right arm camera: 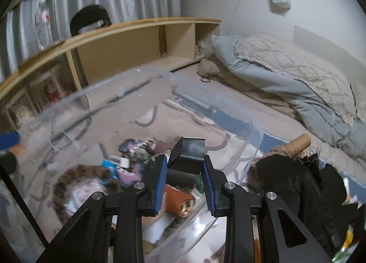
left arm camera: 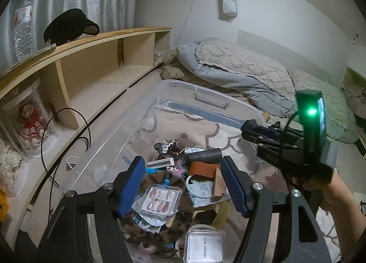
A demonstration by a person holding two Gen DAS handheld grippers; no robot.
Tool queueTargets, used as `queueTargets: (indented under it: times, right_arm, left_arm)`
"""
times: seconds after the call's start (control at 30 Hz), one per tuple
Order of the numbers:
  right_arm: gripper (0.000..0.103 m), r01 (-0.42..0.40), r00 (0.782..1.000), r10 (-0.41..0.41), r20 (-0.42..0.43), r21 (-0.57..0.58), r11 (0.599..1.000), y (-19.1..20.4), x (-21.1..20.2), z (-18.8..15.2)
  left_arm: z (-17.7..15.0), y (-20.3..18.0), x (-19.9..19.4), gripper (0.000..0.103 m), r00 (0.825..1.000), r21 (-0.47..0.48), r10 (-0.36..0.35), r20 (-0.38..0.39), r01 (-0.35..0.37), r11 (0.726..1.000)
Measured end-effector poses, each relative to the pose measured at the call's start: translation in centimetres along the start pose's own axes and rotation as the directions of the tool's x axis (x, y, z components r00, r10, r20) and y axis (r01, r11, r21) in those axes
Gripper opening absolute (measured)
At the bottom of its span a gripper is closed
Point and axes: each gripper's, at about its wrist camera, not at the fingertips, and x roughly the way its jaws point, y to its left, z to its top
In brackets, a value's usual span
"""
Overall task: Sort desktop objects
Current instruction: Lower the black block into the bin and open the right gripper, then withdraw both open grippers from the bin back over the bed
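Observation:
A clear plastic bin [left arm camera: 201, 93] on the bed holds several small items: a nail-tip box [left arm camera: 161, 201], a second nail box [left arm camera: 204, 248], a brown furry piece [left arm camera: 157, 180], a white comb-like strip [left arm camera: 160, 162] and an orange-brown pouch [left arm camera: 202, 168]. My left gripper [left arm camera: 183, 185] is open and empty above these items. My right gripper [right arm camera: 184, 176] is shut on a black ribbed plastic block [right arm camera: 187, 155], held over the bin's right rim [right arm camera: 249, 139]. The right gripper also shows in the left wrist view [left arm camera: 258, 132].
A wooden shelf unit [left arm camera: 91, 57] runs along the left with a water bottle [left arm camera: 22, 22], a black cap [left arm camera: 68, 25] and a doll [left arm camera: 32, 123]. A black cable [left arm camera: 68, 130] lies beside the bin. A blue-grey quilt [left arm camera: 240, 66] lies behind. Black furry items [right arm camera: 297, 185] lie right of the bin.

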Motion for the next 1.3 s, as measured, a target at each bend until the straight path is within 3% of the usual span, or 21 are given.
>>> queueTargets:
  times: [0.23, 0.4, 0.43, 0.47, 0.5, 0.6, 0.77, 0.8, 0.87, 0.9, 0.97, 1.07, 1.3]
  right_arm:
    - [0.03, 0.037, 0.999, -0.038, -0.02, -0.054, 0.998, -0.4, 1.7, 1.3]
    - [0.032, 0.063, 0.998, -0.064, -0.013, -0.027, 0.998, -1.5, 1.8, 2.0]
    - [0.047, 0.061, 0.998, -0.061, -0.009, -0.017, 0.998, -1.8, 1.6, 2.0]
    - [0.069, 0.061, 0.998, -0.061, -0.004, -0.013, 0.998, -1.9, 1.4, 2.0]
    - [0.074, 0.067, 0.998, -0.067, 0.013, -0.011, 0.998, -2.0, 1.0, 2.0]
    - [0.074, 0.056, 0.998, -0.056, 0.042, -0.021, 0.998, -1.7, -0.4, 1.9]
    - [0.074, -0.035, 0.996, 0.036, 0.076, -0.011, 0.999, -1.3, -2.6, 1.7]
    - [0.075, -0.058, 0.995, 0.059, 0.082, -0.015, 0.998, -1.1, -3.0, 1.6]
    - [0.087, -0.087, 0.991, 0.089, 0.101, -0.023, 0.996, -0.5, -3.9, 1.3]
    - [0.087, -0.094, 0.989, 0.097, 0.11, -0.027, 0.995, -0.3, -4.3, 1.2]
    - [0.09, -0.106, 0.987, 0.109, 0.117, -0.037, 0.994, 0.2, -5.1, 1.1]
    - [0.103, -0.096, 0.983, 0.101, 0.152, -0.036, 0.995, 0.7, -6.2, 1.0]
    - [0.103, -0.084, 0.981, 0.077, 0.176, 0.029, 0.996, 0.2, -8.4, 0.7]
  left_arm:
    - [0.6, -0.1, 0.0, 0.068, 1.0, -0.017, -0.002, 0.015, 0.002, 1.0]
    - [0.7, -0.3, 0.2, 0.068, 1.0, -0.012, -0.007, 0.017, 0.007, 1.0]
    - [0.7, -0.3, 0.3, 0.069, 1.0, -0.011, -0.008, 0.015, 0.008, 1.0]
    - [0.7, -0.3, 0.4, 0.069, 1.0, -0.011, -0.01, 0.014, 0.01, 1.0]
    - [0.7, -0.4, 0.4, 0.069, 1.0, -0.009, -0.013, 0.011, 0.013, 1.0]
    - [0.6, -0.6, 0.5, 0.069, 1.0, -0.001, -0.014, 0.009, 0.014, 1.0]
    - [0.6, -1.0, 0.3, 0.069, 1.0, 0.007, -0.019, 0.01, 0.018, 1.0]
    - [0.7, -1.0, 0.2, 0.069, 1.0, 0.006, -0.019, 0.013, 0.019, 1.0]
    - [0.8, -0.9, 0.0, 0.069, 1.0, 0.0, -0.018, 0.019, 0.018, 1.0]
    - [0.8, -0.9, -0.1, 0.069, 1.0, -0.006, -0.021, 0.021, 0.021, 1.0]
    - [0.9, -0.8, -0.3, 0.076, 0.999, -0.014, -0.023, 0.025, 0.023, 1.0]
    - [1.0, -0.8, -0.9, 0.08, 0.999, -0.019, -0.027, 0.046, 0.028, 0.999]
    - [1.3, -0.3, -3.0, 0.097, 0.994, -0.034, -0.014, 0.105, 0.018, 0.999]
